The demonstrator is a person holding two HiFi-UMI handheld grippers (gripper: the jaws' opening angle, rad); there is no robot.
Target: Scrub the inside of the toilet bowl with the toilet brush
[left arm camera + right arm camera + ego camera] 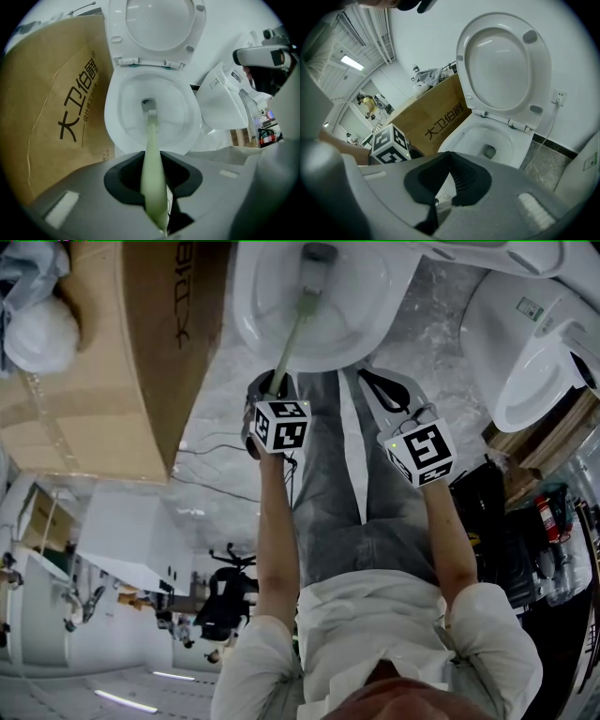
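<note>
A white toilet bowl stands with its lid raised. My left gripper is shut on the pale green handle of the toilet brush, which runs down into the bowl. In the left gripper view the handle passes between the jaws and the brush head sits at the drain in the bottom of the bowl. My right gripper hangs beside it in front of the bowl, shut and holding nothing. The right gripper view shows its closed jaws below the bowl.
A large cardboard box stands close against the toilet's left side. A second white toilet sits to the right. A thin cable lies on the grey floor near my left gripper. A wall socket is behind the toilet.
</note>
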